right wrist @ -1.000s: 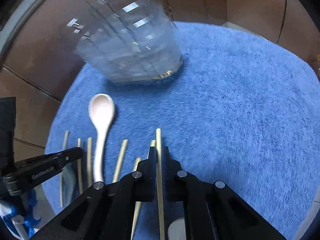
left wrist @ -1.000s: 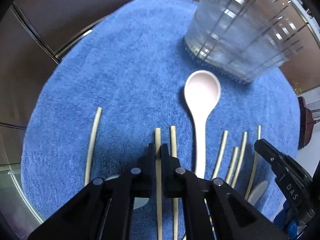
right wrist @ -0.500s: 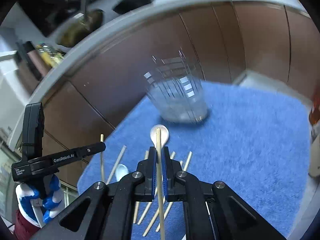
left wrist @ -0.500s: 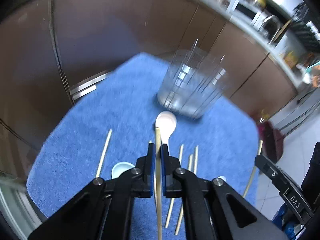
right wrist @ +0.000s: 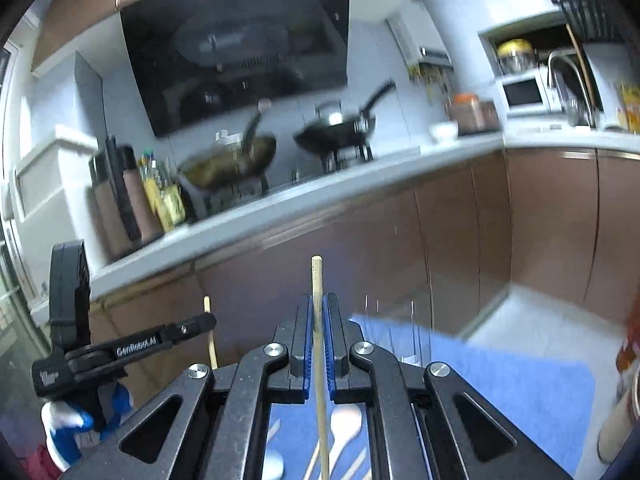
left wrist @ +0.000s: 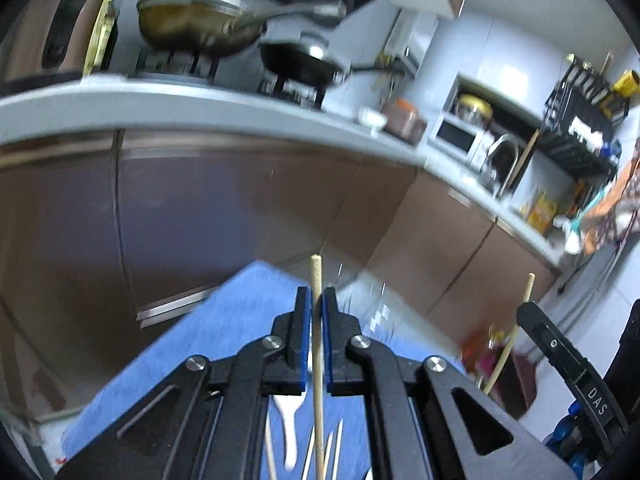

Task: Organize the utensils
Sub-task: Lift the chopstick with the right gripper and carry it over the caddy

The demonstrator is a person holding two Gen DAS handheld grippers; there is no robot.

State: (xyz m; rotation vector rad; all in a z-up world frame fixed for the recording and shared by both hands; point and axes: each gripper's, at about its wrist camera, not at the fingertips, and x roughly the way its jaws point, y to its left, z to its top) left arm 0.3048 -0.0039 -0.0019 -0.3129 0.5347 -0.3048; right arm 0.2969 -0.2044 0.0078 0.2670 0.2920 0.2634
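1. Kitchen counter (right wrist: pixel 360 176) with brown cabinet doors (right wrist: pixel 440 240) fills the far field in both views; two pans sit on the stove, blurred.
2. Blue towel (left wrist: pixel 240 312) lies below and near, partly hidden by the tongs.
3. Left gripper (left wrist: pixel 316 300) is raised and aimed level at the cabinets. Its jaws are nearly closed, clamping one chopstick (left wrist: pixel 317 320) that runs straight along the fingers, tip past them.
4. Right gripper (right wrist: pixel 317 308) is posed the same way, jaws pinched on a second chopstick (right wrist: pixel 318 340), tip likewise protruding.
5. Left view alone shows the right gripper at its right edge with its chopstick slanting up; right view alone shows the left gripper at its left edge and the range hood (right wrist: pixel 240 40).
6. White spoon (left wrist: pixel 290 432) and loose chopsticks (left wrist: pixel 332 452) lie on the towel beneath the left gripper.
7. Both held chopsticks are pale, thin, plain wood.
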